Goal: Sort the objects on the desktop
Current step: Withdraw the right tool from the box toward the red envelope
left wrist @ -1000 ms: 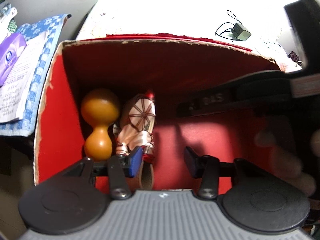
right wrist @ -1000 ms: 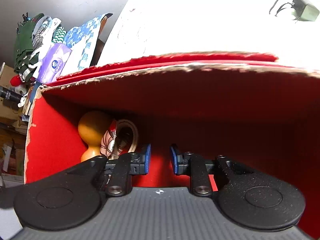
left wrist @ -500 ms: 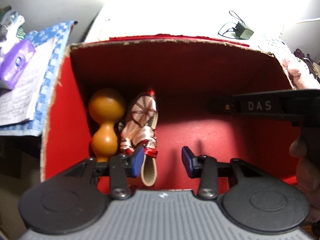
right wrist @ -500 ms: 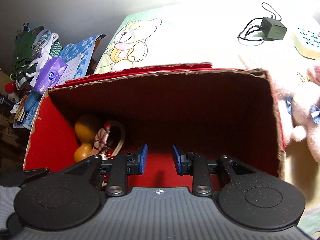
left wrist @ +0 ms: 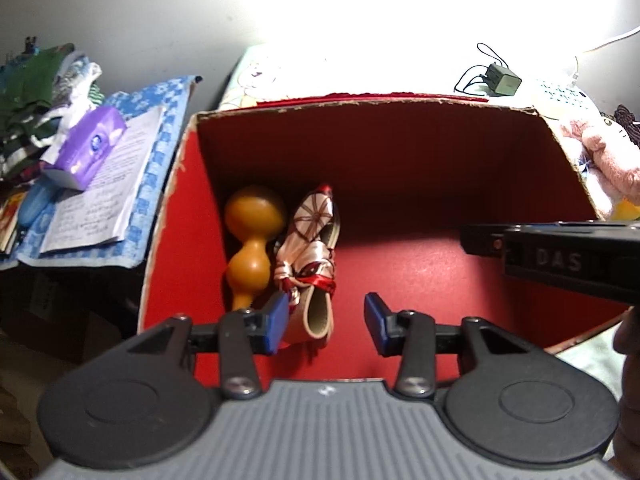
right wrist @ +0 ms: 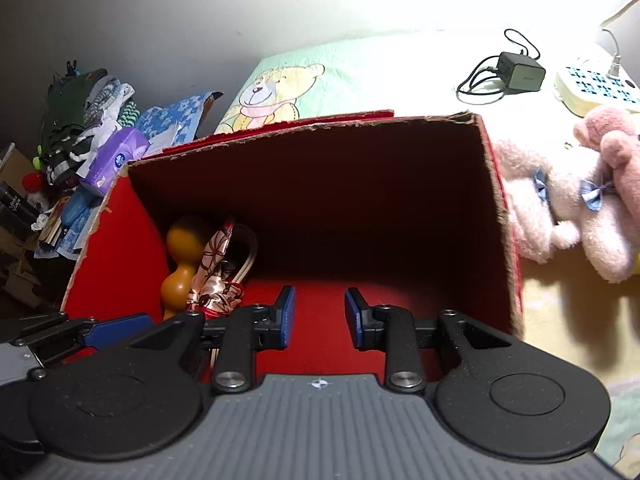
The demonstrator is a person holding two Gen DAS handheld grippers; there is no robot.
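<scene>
An orange wooden gourd (left wrist: 251, 240) lies on the floor of an open red box (left wrist: 400, 168), hard against the box's left wall, and a satin-wrapped headband (left wrist: 310, 252) with a red ribbon lies just beside it on the right, the two touching or nearly so. The rest of the box floor is bare red lining. The left tongs (left wrist: 326, 322) hang above the near edge of the box, their blue pads spread apart with nothing between them; the left pad sits in front of the headband's lower end in this view. The right tongs (right wrist: 319, 316) hover over the box as well, pads parted by a narrower gap and likewise holding nothing. Outside the box on the right lie a pink and white plush toy (right wrist: 576, 200), a black charger (right wrist: 520, 71) with its cable, and a power strip (right wrist: 596, 88), all on a bear-print cloth (right wrist: 280, 92). To the left, a purple tissue pack (left wrist: 86, 148) rests on an open booklet (left wrist: 100, 196) atop a blue checked cloth.
</scene>
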